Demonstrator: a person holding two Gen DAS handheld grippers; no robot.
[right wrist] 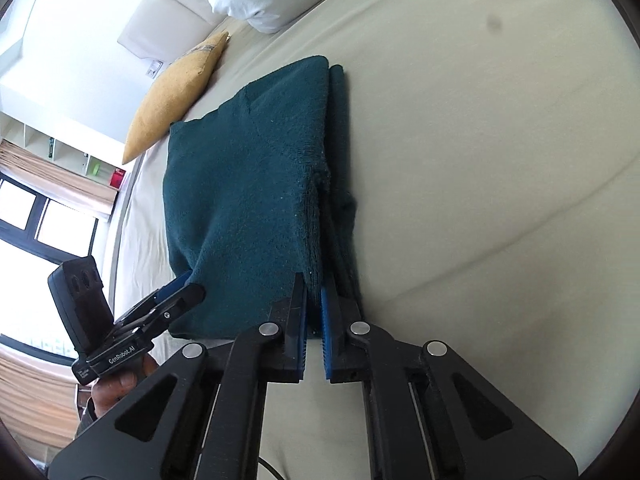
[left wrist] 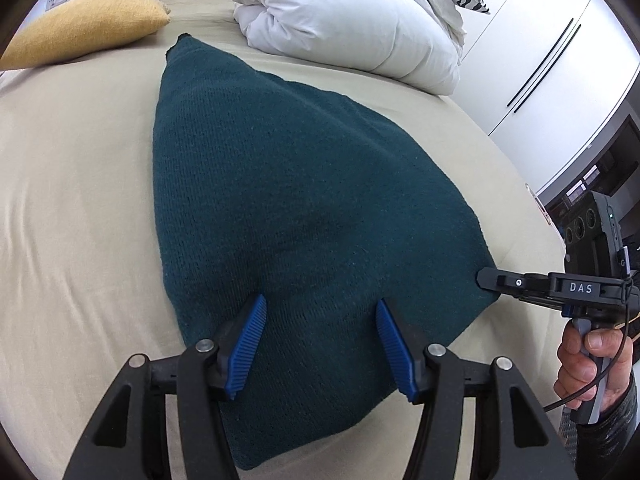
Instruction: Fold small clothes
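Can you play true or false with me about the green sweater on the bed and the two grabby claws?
1. The dark green knitted garment lies on a beige bed sheet. True.
2. The left gripper is squeezed shut on the garment. False: its blue fingers stand wide apart over it.
3. The right gripper is closed on the garment's edge. True.
4. The cushion near the garment is red. False: it is mustard yellow.
5. A white duvet is bundled up beyond the garment. True.

Left gripper (left wrist: 320,344) fingers spread; right gripper (right wrist: 314,320) clamped.
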